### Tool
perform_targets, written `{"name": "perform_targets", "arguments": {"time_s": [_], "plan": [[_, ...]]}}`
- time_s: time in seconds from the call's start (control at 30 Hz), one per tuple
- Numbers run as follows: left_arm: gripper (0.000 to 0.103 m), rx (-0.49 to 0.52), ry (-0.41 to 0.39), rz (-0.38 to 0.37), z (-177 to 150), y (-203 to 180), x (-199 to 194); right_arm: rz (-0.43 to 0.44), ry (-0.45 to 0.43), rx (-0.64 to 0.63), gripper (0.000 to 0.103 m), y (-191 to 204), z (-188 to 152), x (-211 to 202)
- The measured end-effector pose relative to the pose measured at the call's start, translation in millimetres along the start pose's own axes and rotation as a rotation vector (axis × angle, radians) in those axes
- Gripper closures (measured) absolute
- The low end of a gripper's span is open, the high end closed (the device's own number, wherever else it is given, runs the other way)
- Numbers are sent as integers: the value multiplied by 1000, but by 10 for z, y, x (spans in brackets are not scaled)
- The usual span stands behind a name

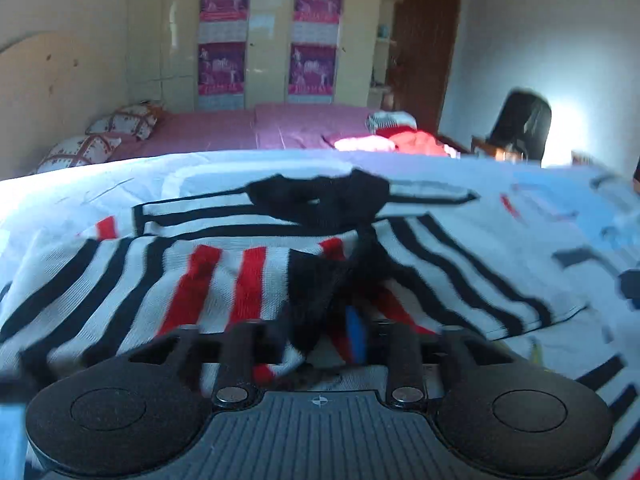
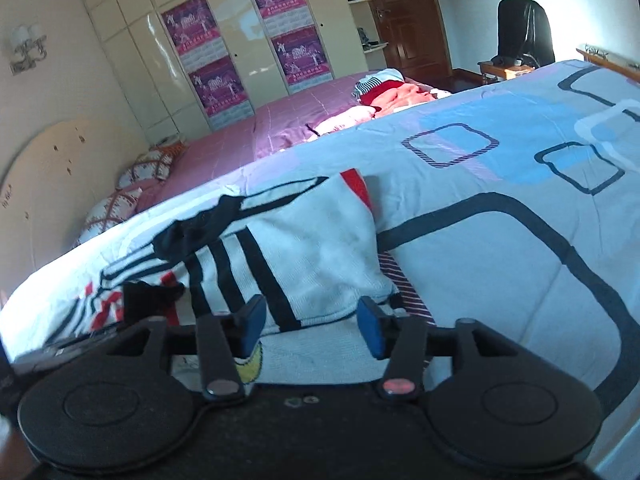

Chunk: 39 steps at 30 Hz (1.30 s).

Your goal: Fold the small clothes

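Right gripper [image 2: 312, 326] stands open and empty over the striped top [image 2: 304, 240] hem just ahead; left gripper [image 1: 320, 332], grip unreadable in blur, has cloth bunched between its fingers, likely mid-fold.

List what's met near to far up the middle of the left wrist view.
Left gripper → striped garment → black collar → white patterned quilt → pink bedspread → posters on the wardrobe.

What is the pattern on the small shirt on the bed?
The shirt is white with black and red stripes, clearest in the left wrist view.
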<state>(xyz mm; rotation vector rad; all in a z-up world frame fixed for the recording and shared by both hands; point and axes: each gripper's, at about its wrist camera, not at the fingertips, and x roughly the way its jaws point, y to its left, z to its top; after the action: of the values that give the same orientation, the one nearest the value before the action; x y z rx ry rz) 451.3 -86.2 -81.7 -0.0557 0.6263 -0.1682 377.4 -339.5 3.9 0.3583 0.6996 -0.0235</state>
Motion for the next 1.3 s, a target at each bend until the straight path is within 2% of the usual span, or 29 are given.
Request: {"name": "perform_targets", "arguments": {"time_s": [0.07,0.17,0.23,0.3,0.37,0.47,0.57,0.63,0.7,0.77,0.83,0.9,0.97,1.03,1.17,1.3], "plan": [[56,-14,-69,43,-61,181,-327,69,12,37,48,30,-1,68],[56,-32,-129,161,-313,662,-815,198,59,107,50,207,6,279],[56,-33,-113,270,-431,1000,-844,288,117,170,50,382,10,502],[56,-97,-47,311,-539,1301,-810,360,175,230,50,577,5,735],[56,-138,-15,329,-612,1494,-746,401,228,258,49,786,4,969],[56,-177,-9,300,-605,1647,-638,341,298,235,52,1046,-27,1294],[56,-174,8,271,-614,1666,-411,270,280,121,95,1236,-6,1409],[56,-158,7,274,-613,1639,-344,250,221,24,96,1342,42,1318],[56,-158,13,283,-649,1623,-282,250,116,-55,96,1373,133,1098],[56,-163,6,282,-658,1614,-318,231,-7,-108,96,1294,251,831],[56,-173,3,277,-673,1625,-329,168,-79,-116,96,1106,313,671],[56,-163,9,281,-666,1613,-321,113,-47,-123,96,940,329,720],[56,-140,4,279,-616,1571,-349,127,20,-79,96,801,296,849],[56,-119,-18,266,-573,1538,-360,126,11,-96,96,803,236,844],[56,-106,29,242,-517,1617,-209,119,7,-78,96,775,181,850],[56,-262,-73,234,-552,1855,-355,133,-18,-96,96,735,194,767]]}}
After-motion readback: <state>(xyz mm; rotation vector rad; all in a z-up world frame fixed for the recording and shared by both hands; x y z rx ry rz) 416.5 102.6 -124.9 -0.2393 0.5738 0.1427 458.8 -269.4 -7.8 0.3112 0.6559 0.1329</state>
